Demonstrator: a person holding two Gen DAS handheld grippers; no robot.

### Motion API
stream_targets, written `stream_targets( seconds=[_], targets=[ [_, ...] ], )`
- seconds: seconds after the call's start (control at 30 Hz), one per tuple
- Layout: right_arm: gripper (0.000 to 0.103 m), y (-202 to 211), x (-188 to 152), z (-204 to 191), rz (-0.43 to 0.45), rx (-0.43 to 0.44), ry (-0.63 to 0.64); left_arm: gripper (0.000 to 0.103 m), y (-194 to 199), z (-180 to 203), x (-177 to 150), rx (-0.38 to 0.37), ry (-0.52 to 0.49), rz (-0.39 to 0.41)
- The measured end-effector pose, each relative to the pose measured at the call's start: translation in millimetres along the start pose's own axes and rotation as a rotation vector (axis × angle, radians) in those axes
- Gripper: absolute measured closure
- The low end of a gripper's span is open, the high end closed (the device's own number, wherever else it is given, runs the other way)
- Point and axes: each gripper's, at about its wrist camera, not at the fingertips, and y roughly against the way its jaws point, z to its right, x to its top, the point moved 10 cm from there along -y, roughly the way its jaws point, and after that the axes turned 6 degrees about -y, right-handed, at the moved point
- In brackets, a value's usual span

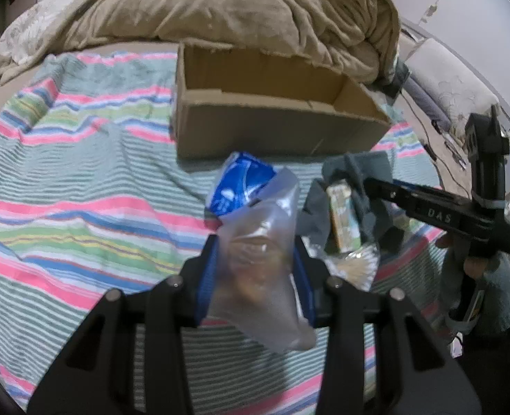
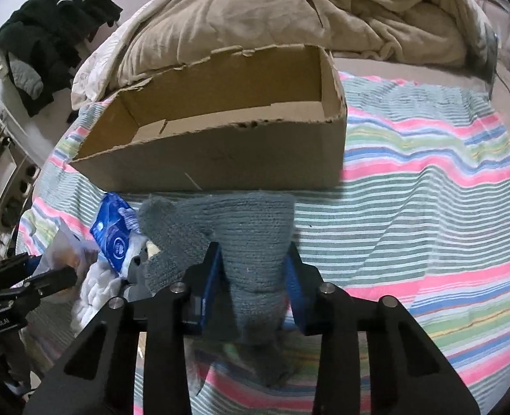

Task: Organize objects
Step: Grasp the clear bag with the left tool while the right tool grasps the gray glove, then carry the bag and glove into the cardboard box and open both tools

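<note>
My left gripper (image 1: 255, 242) is shut on a clear plastic bag (image 1: 265, 263) and holds it above the striped bedsheet. A blue tissue pack (image 1: 241, 183) lies just beyond it. My right gripper (image 2: 253, 252) is shut on a grey knitted cloth (image 2: 251, 238), lifted in front of an open cardboard box (image 2: 220, 152). In the left wrist view the right gripper (image 1: 369, 200) hangs to the right with the grey cloth (image 1: 355, 169), near a small pale green carton (image 1: 344, 218). The box (image 1: 272, 128) looks empty in both views.
A rumpled tan blanket (image 1: 255, 10) lies behind the box. The striped sheet (image 1: 82, 207) covers the bed. A white fluffy item (image 2: 95, 290) lies by the blue pack (image 2: 113, 238). Dark clothes (image 2: 54, 27) hang at far left. Cables (image 1: 438, 159) trail at right.
</note>
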Motion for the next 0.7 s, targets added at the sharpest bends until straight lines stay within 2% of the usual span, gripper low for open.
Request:
stream_targets(
  seconds=[0.47,0.7],
  targets=[
    [0.066,45.4,23.8,-17.5,0.084,0.006,0.044,0.062,35.1,15.9,34.3,0.003,-0.05,0.096],
    [0.066,68.4,49.3,-27.7,0.141,0.019,0.075,0.062,49.6,19.2,60.7,0.019,-0.073,0.148]
  ],
)
